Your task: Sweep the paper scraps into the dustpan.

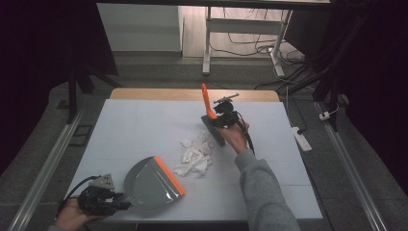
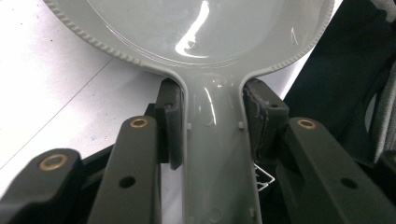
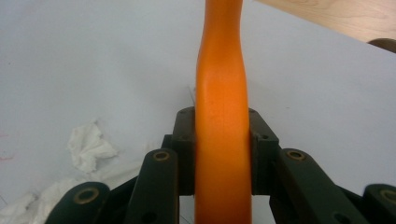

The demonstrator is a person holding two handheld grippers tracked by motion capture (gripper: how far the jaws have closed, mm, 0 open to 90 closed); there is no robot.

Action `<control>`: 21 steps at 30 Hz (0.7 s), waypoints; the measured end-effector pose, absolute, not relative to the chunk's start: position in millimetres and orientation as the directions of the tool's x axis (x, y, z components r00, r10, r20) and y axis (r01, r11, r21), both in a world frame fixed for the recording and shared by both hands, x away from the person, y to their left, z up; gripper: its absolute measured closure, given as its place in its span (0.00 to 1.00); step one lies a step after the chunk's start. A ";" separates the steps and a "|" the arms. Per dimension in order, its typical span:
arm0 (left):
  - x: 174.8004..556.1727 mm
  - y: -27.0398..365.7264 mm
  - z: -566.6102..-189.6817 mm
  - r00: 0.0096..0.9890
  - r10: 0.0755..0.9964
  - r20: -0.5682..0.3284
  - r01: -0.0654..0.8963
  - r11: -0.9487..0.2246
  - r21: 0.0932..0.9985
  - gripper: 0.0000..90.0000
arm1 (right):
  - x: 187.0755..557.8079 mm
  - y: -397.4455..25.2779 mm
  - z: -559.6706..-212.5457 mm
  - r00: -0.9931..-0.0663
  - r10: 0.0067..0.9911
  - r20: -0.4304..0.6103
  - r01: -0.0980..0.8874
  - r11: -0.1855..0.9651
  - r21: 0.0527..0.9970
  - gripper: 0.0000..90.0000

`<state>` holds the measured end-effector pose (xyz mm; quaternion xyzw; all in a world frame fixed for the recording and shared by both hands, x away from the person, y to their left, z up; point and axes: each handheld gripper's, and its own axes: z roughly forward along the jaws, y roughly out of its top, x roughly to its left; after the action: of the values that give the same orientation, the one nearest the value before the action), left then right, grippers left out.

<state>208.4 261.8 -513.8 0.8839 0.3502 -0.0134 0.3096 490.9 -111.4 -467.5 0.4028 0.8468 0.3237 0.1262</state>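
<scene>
A grey dustpan [image 1: 150,184] with an orange lip lies at the table's front left. My left gripper [image 1: 103,199] is shut on the dustpan handle [image 2: 214,140], pads pressing both sides. A hand brush with an orange handle [image 1: 207,102] stands tilted right of centre, its dark bristle head [image 1: 213,131] on the table. My right gripper [image 1: 225,115] is shut on that orange handle [image 3: 222,140]. Crumpled white paper scraps [image 1: 195,155] lie between brush head and dustpan lip, and the paper scraps [image 3: 88,147] appear at lower left in the right gripper view.
The white table cover [image 1: 139,125] spans the table, with a wooden edge [image 1: 192,94] at the back. Metal rails run along both sides on the floor. A desk frame and cables [image 1: 250,43] stand beyond the table.
</scene>
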 end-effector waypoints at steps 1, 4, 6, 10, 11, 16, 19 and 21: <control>208.4 262.2 -513.9 0.753 0.613 -0.241 0.629 -0.561 0.538 0.69 | 490.7 -107.8 -468.4 -0.651 0.757 0.045 0.596 0.474 0.649 0.78; 208.9 263.4 -514.6 0.747 0.618 -0.244 0.635 -0.557 0.535 0.69 | 488.5 -98.1 -469.9 -0.671 0.740 0.038 0.584 0.497 0.641 0.78; 209.3 263.4 -514.7 0.748 0.618 -0.244 0.635 -0.557 0.535 0.69 | 486.5 -93.5 -470.5 -0.679 0.733 0.041 0.582 0.504 0.638 0.78; 210.9 261.6 -515.7 0.748 0.616 -0.246 0.636 -0.560 0.531 0.69 | 482.0 -87.1 -471.3 -0.699 0.714 0.034 0.570 0.528 0.630 0.78; 211.3 260.9 -516.0 0.749 0.616 -0.245 0.636 -0.561 0.530 0.69 | 480.6 -85.7 -471.4 -0.703 0.711 0.034 0.569 0.532 0.627 0.78; 212.4 258.7 -516.7 0.751 0.614 -0.245 0.635 -0.567 0.525 0.69 | 472.9 -78.5 -472.3 -0.724 0.689 0.033 0.556 0.554 0.620 0.78; 213.2 258.3 -517.2 0.748 0.616 -0.248 0.639 -0.566 0.521 0.69 | 468.4 -74.0 -472.6 -0.739 0.674 0.021 0.539 0.572 0.618 0.78; 213.3 258.5 -517.0 0.746 0.617 -0.250 0.641 -0.564 0.521 0.69 | 467.1 -72.5 -472.9 -0.743 0.669 0.018 0.535 0.576 0.618 0.78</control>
<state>213.3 258.5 -517.0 0.8840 0.3557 -0.0196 0.3026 467.1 -72.5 -472.9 0.3416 0.8810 0.3084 0.1092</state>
